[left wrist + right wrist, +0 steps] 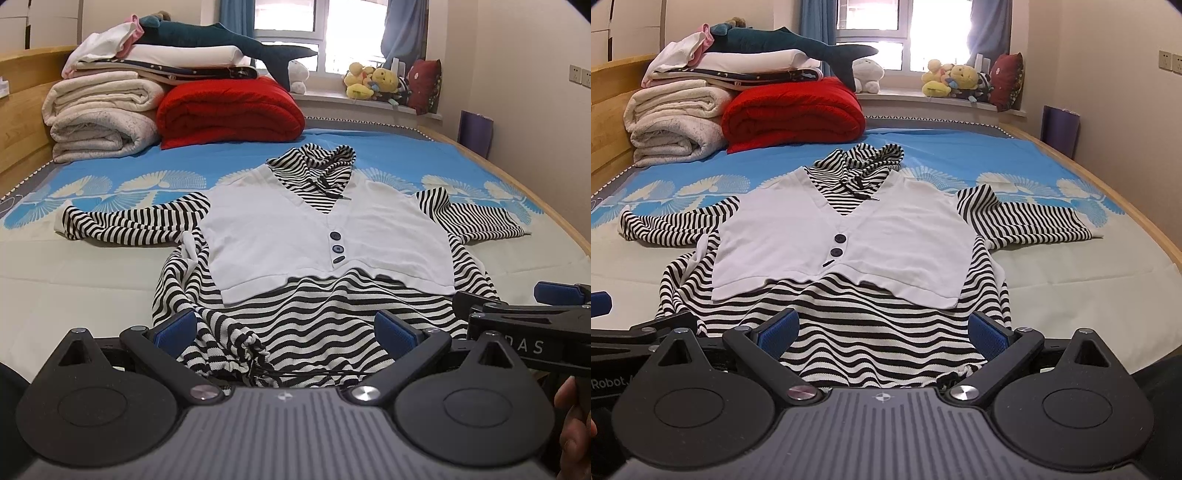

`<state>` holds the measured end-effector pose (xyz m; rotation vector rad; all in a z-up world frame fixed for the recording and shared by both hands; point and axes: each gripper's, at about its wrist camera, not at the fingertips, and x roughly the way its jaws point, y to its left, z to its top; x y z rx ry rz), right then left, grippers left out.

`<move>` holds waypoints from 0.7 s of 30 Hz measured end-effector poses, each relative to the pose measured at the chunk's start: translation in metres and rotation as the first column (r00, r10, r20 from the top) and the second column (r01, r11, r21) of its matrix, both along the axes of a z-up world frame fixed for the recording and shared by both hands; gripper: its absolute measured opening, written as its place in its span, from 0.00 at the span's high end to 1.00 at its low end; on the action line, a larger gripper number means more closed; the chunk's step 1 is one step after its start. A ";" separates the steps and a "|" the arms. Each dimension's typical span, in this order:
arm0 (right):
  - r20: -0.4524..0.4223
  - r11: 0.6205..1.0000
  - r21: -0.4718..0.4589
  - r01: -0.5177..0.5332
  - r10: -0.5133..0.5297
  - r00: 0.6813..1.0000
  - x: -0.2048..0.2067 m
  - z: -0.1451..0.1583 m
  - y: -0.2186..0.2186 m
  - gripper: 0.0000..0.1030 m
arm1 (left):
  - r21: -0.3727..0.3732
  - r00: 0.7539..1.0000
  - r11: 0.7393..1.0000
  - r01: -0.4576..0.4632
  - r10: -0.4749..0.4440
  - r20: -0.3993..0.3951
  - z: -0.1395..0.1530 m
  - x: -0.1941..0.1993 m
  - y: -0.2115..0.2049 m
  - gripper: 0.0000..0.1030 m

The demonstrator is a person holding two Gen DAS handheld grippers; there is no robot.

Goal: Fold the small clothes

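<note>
striped hoodie [314, 317] spread flat on bed [74, 266]; red blanket [229, 110] behind it, window [288, 22] beyond. left gripper [284, 332] and right gripper [884, 332] held at hem, jaws apart.

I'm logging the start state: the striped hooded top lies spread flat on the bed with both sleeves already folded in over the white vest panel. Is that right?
Not quite. The striped hooded top does lie spread flat on the bed, but both sleeves are stretched out sideways, clear of the white vest panel. Both wrist views show it.
</note>
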<state>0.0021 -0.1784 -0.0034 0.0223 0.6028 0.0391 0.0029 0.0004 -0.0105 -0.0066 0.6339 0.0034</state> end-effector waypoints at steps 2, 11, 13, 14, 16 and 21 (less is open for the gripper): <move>-0.002 1.000 0.005 0.000 0.000 1.000 0.000 0.000 0.000 0.05 | -0.011 1.000 1.000 0.001 0.000 0.016 0.000 0.000 0.000 0.01; 0.005 1.000 -0.007 0.002 -0.001 1.000 0.000 -0.001 0.000 0.05 | -0.033 0.999 0.999 -0.002 0.003 0.048 0.002 -0.002 0.000 0.01; -0.003 1.000 0.002 0.001 -0.001 1.000 0.001 0.000 0.000 0.05 | -0.022 1.000 1.000 -0.003 0.003 0.031 0.002 -0.002 0.000 0.01; -0.007 1.000 0.006 0.002 -0.002 1.000 0.001 0.000 0.000 0.05 | -0.023 0.999 1.000 -0.003 0.003 0.032 0.003 -0.002 0.001 0.01; -0.009 1.000 0.010 0.001 -0.001 1.000 0.001 0.000 0.000 0.05 | -0.014 1.000 1.000 -0.005 0.005 0.020 0.004 -0.002 0.001 0.01; -0.027 0.999 0.033 0.002 -0.001 1.000 0.002 0.000 0.000 0.05 | -0.008 1.000 1.000 -0.008 0.008 0.005 0.006 0.001 0.001 0.01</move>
